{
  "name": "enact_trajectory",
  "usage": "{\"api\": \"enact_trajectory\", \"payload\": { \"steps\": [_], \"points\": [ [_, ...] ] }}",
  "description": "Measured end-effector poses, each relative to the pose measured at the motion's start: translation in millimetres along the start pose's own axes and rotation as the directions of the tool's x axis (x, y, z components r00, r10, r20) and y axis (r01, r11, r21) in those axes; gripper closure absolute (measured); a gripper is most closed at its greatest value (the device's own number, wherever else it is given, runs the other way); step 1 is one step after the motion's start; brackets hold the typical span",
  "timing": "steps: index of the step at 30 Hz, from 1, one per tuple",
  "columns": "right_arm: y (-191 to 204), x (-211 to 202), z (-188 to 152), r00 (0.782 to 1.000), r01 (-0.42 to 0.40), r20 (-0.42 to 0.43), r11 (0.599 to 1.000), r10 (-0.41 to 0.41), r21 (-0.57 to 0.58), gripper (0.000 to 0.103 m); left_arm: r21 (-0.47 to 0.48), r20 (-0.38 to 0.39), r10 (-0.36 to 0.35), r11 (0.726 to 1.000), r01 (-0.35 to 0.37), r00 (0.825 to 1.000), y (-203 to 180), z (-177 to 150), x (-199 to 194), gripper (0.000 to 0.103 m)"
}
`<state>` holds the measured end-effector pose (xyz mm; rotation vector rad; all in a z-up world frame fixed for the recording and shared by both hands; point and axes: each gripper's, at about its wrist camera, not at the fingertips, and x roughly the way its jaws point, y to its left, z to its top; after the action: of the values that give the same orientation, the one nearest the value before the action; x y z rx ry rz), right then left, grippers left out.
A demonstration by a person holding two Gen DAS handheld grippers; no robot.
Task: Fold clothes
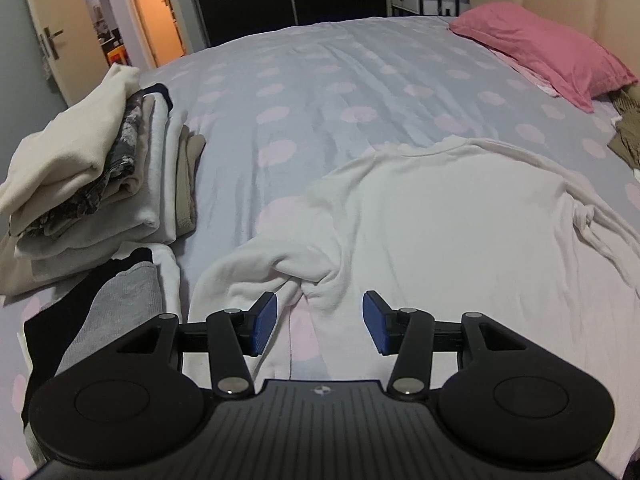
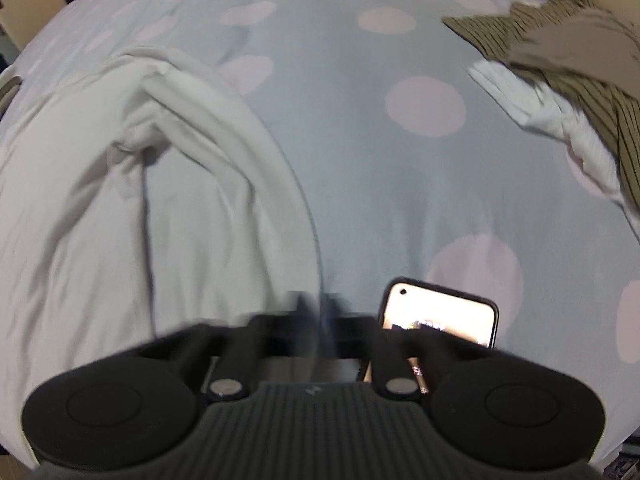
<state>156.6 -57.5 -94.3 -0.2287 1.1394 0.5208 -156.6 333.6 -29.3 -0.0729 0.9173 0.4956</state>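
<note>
Hovering spread over rumpled white cotton shirt (image 1: 460,216), left gripper (image 1: 319,322) w/ stacked folded clothes (image 1: 100,168) at 10 o'clock, prob. to pinch a sleeve; right gripper (image 2: 316,316) blurred, looks pressed together at shirt's edge.

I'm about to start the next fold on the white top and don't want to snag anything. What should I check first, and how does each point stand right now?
1. Left gripper open and empty: ok, blue pads apart over a bunched seam.
2. Right gripper state: cannot tell, its fingers are motion-blurred at the garment's edge.
3. White top lying flat: not ok, a sleeve is bunched and the right side is wrinkled.
4. Phone clear of the fold: not ok, it lies lit on the bedspread beside the right gripper.
5. Folded stack out of the way: ok, off to the left.
6. Striped garment apart from the top: ok.
</note>
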Motion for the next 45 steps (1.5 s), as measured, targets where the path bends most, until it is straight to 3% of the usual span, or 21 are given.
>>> {"api": "enact_trajectory", "payload": {
  "steps": [4, 11, 15, 18, 20, 22, 24, 27, 29, 32, 34, 38, 41, 42, 43, 45],
  "points": [
    [-18.0, -21.6, 16.2, 0.995, 0.037, 0.094, 0.996, -0.044, 0.081, 0.100, 0.004, -0.010, 0.004, 1.000, -0.004, 1.000, -2.5, 0.5, 4.7, 0.058],
    [-51.6, -47.8, 73.2, 0.976, 0.101, 0.179, 0.985, -0.126, 0.141, 0.101, -0.039, -0.016, 0.000, 0.999, 0.000, 1.000, 2.3, 7.2, 15.2, 0.058],
    [-74.1, -34.0, 100.6, 0.969, 0.168, 0.165, 0.980, -0.185, 0.110, 0.101, -0.052, -0.023, -0.001, 0.999, 0.000, 1.000, 4.1, 12.3, 24.1, 0.058],
    [-81.1, -5.9, 108.4, 0.966, 0.227, 0.109, 0.970, -0.236, 0.089, 0.103, -0.051, -0.036, 0.001, 0.999, -0.003, 0.999, 3.9, 15.2, 31.5, 0.058],
    [-87.1, 10.9, 107.1, 0.973, 0.216, 0.067, 0.974, -0.221, 0.074, 0.102, -0.046, -0.045, 0.001, 0.999, -0.003, 0.999, 4.9, 15.7, 36.6, 0.058],
    [-85.6, 11.7, 108.1, 0.969, 0.229, 0.079, 0.972, -0.232, 0.049, 0.099, -0.028, -0.051, 0.006, 1.000, -0.008, 0.999, 6.0, 15.3, 42.4, 0.058],
    [-75.7, 1.7, 114.1, 0.969, 0.204, 0.139, 0.979, -0.204, 0.009, 0.097, 0.001, -0.063, 0.017, 1.000, -0.017, 0.998, 7.5, 15.5, 52.3, 0.058],
    [-52.6, -4.2, 127.7, 0.978, 0.064, 0.200, 0.997, -0.056, -0.036, 0.096, 0.008, -0.080, 0.042, 0.999, -0.041, 0.996, 15.5, 15.5, 64.3, 0.058],
    [-29.1, 5.0, 138.0, 0.978, -0.019, 0.206, 0.996, 0.038, -0.091, 0.086, -0.020, -0.086, 0.055, 0.998, -0.057, 0.995, 24.3, 15.3, 68.4, 0.058],
    [6.9, 28.0, 152.6, 0.974, -0.084, 0.195, 0.983, 0.116, -0.166, 0.081, -0.066, -0.094, 0.058, 0.996, -0.065, 0.994, 37.6, 14.1, 69.2, 0.058],
    [28.5, 45.4, 161.6, 0.970, -0.120, 0.188, 0.974, 0.156, -0.191, 0.080, -0.065, -0.098, 0.069, 0.995, -0.075, 0.993, 42.2, 11.7, 70.2, 0.058],
    [67.5, 78.7, 177.9, 0.962, -0.164, 0.176, 0.958, 0.207, -0.235, 0.064, -0.053, -0.118, 0.080, 0.995, -0.087, 0.990, 47.8, 7.8, 75.7, 0.058],
    [85.0, 103.0, 184.7, 0.973, -0.143, 0.139, 0.954, 0.185, -0.265, 0.067, -0.061, -0.124, 0.076, 0.995, -0.084, 0.989, 51.4, 8.5, 77.7, 0.058],
    [89.1, 109.2, 185.4, 0.976, -0.146, 0.117, 0.952, 0.182, -0.268, 0.072, -0.065, -0.121, 0.073, 0.995, -0.081, 0.990, 52.4, 9.0, 77.3, 0.058],
    [90.7, 109.8, 184.8, 0.976, -0.151, 0.112, 0.950, 0.187, -0.274, 0.092, -0.068, -0.118, 0.069, 0.995, -0.077, 0.991, 53.4, 9.5, 76.9, 0.058],
    [92.8, 108.6, 182.9, 0.973, -0.160, 0.112, 0.944, 0.200, -0.290, 0.098, -0.063, -0.113, 0.061, 0.996, -0.068, 0.992, 52.6, 10.0, 76.5, 0.058]
  ]
}}
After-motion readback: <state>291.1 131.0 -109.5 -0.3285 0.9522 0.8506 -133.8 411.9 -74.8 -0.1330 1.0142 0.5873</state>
